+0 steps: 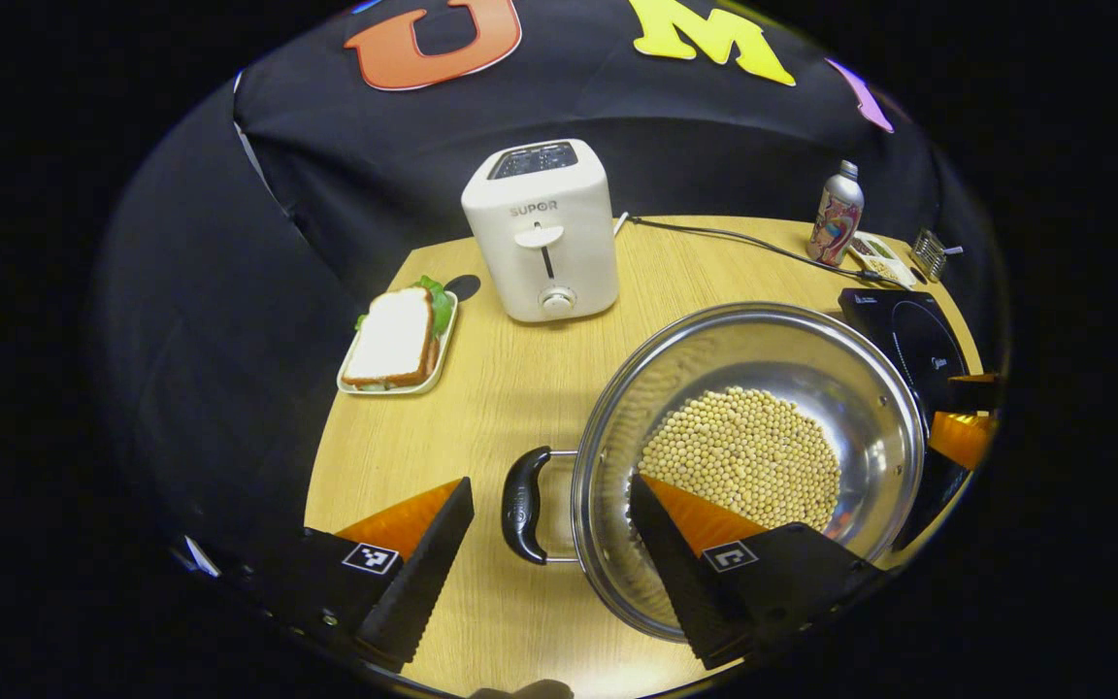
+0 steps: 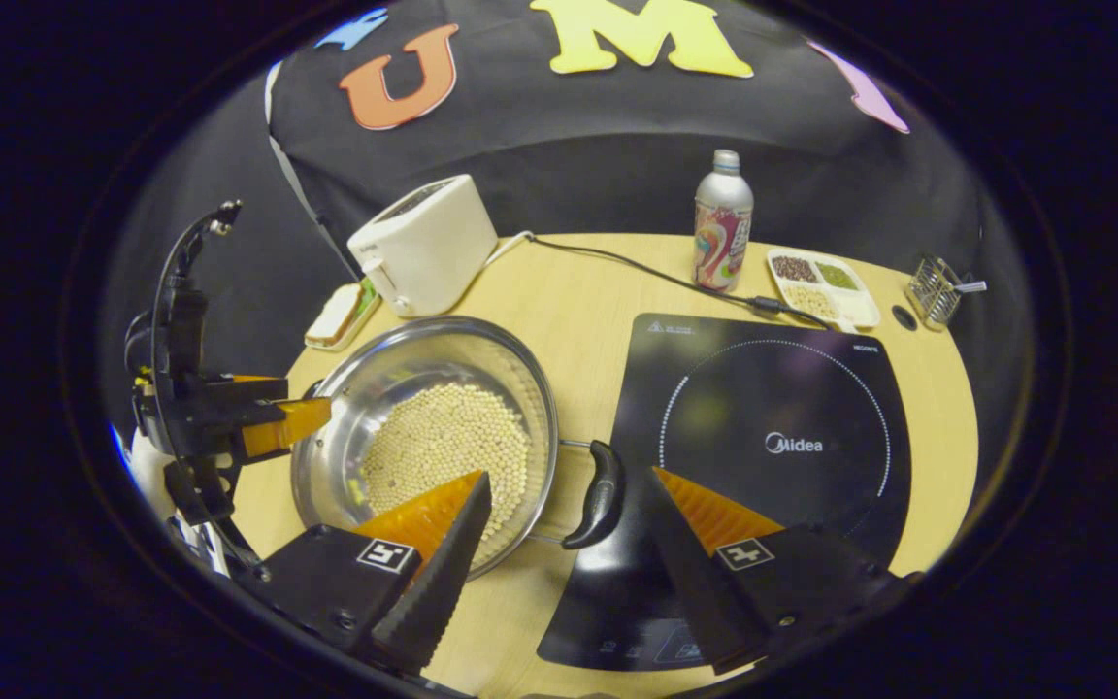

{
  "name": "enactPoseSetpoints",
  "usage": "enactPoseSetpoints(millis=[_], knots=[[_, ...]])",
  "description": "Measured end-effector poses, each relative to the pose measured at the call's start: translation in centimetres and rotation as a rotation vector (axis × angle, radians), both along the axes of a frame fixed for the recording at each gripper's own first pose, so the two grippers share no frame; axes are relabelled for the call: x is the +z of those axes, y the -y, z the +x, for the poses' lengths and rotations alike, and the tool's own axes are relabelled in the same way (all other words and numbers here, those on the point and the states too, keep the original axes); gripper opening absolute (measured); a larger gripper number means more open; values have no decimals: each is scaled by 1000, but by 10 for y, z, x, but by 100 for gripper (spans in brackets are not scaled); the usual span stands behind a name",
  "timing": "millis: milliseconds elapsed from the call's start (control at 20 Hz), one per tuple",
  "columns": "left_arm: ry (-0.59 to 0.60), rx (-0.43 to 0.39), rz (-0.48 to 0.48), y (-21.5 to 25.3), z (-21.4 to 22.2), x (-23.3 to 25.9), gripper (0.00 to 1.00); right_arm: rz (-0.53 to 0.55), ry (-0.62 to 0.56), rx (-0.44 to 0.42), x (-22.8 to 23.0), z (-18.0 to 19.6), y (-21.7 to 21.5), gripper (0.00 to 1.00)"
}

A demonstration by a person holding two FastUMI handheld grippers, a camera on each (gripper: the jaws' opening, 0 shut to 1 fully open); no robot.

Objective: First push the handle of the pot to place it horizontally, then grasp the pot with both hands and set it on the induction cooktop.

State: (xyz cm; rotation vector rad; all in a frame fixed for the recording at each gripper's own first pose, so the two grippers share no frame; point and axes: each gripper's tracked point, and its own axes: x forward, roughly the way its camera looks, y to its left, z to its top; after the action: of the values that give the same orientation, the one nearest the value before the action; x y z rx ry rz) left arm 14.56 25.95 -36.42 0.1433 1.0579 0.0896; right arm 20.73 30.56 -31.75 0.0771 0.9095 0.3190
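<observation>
1. The left tool (image 1: pixel 551 495) sits closest, its fingers spread wide on either side of the pot's near black handle (image 1: pixel 524 505); one finger is over the bare worktop (image 1: pixel 481 388), the other reaches over the rim into the pot (image 1: pixel 870 388). Neither finger presses on the handle.
2. The right tool (image 2: pixel 569 485) is just as wide, bracketing the opposite black handle (image 2: pixel 598 493), one finger over the pot (image 2: pixel 404 359), the other over the induction cooktop (image 2: pixel 772 388).
3. The pot is a shiny steel one with a layer of pale soybeans (image 1: pixel 743 451) across its bottom. It stands on the wooden worktop just beside the cooktop, with that handle's end overlapping the cooktop's black edge.
4. In the right gripper view the left tool (image 2: pixel 302 419) shows at the pot's far side, on its black mount.
5. Behind the pot stands a white toaster (image 1: pixel 542 228), with a sandwich on a small tray (image 1: pixel 399 340) beside it.
6. At the back edge of the worktop are a metal bottle (image 2: pixel 720 233), a divided dish of beans (image 2: pixel 821 286) and a small wire basket (image 2: pixel 933 288). A black cable (image 2: pixel 637 267) runs across to the cooktop.
</observation>
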Motion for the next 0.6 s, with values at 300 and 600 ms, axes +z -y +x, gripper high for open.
enactPoseSetpoints(millis=[300, 600], knots=[[-106, -3, 6, -6, -2, -19, 97, -38, -76, -24, -24, 7, 3, 94], [-152, -37, 2, -5, 6, -31, 84, -156, -161, -49, -31, 10, 4, 95]])
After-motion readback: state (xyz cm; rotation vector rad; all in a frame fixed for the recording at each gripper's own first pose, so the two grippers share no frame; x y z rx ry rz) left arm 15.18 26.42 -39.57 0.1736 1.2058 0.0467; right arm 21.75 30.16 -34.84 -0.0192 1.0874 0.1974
